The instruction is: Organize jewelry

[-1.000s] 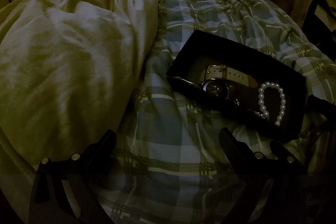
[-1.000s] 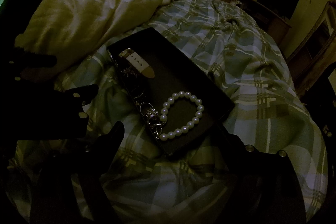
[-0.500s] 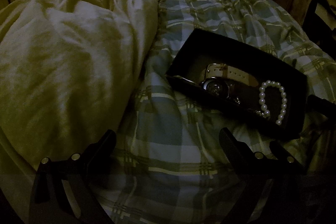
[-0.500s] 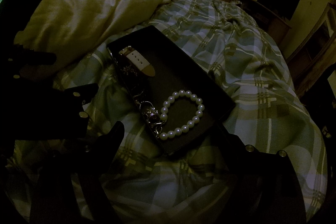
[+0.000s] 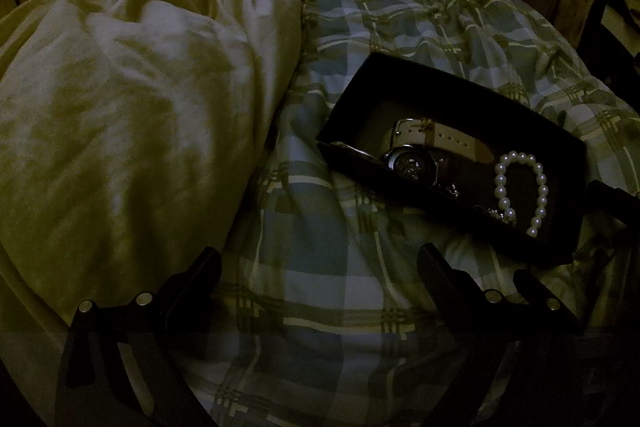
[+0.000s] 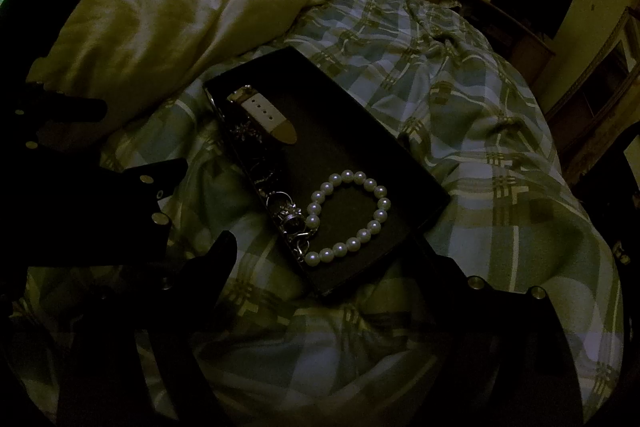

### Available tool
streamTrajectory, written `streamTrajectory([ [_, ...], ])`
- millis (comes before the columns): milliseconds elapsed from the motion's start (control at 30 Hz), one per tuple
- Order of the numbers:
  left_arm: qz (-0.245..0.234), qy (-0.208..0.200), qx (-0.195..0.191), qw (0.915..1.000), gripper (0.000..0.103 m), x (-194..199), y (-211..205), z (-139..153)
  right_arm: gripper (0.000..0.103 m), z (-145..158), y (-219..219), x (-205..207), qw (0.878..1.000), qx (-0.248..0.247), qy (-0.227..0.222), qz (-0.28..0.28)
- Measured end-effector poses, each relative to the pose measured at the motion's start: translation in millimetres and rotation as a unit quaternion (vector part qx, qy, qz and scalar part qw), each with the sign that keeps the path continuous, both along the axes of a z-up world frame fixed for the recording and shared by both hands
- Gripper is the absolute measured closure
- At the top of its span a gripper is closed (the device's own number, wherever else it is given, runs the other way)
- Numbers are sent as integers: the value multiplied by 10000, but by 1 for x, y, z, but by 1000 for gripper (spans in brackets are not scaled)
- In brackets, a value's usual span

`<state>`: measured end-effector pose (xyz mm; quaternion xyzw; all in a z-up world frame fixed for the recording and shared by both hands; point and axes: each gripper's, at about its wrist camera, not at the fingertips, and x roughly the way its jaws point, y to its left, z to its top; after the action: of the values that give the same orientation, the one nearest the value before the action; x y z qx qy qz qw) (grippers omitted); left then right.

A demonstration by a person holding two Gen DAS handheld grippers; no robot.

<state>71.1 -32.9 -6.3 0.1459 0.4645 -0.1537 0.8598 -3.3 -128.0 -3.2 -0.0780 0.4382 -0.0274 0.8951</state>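
Barely any shift since a second ago: black box (image 5: 460,99) edged slightly up in the left view, slightly nearer centre in the right view, contents unchanged.

Left tongs (image 5: 320,259) spread wide, gripping nothing, held above the plaid bed cover (image 5: 312,227) at 6 o'clock of the left view, with the box off at 3 o'clock. Right tongs (image 6: 332,267) likewise wide apart and holding nothing, poised just short of the box's near corner.

Inside the box (image 6: 360,115): pearl bracelet (image 6: 348,215) lying in an open loop at the near end, touching a tangle of silver chain (image 6: 290,223) at its 9 o'clock; watch (image 5: 408,163) with its white strap (image 6: 268,115) along the far-left wall. Cream duvet (image 5: 140,87) bunched at 10 o'clock, apart from the box.

Seemingly an approach step, with the jewelry gathered but crowded to one side. Next move probably a reach by the right tongs toward the bracelet or chain, calling for a shallow descent over the box wall and a narrow pinch on beads or links. Possible snag: chain dragging the bracelet along.
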Motion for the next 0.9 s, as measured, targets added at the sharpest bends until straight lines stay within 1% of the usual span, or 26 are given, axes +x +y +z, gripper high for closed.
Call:
streamTrajectory([
  [900, 60, 45, 36, 10000, 7, 1, 0, -3, 18, -1, 0, 0, 10000, -17, 9, 12],
])
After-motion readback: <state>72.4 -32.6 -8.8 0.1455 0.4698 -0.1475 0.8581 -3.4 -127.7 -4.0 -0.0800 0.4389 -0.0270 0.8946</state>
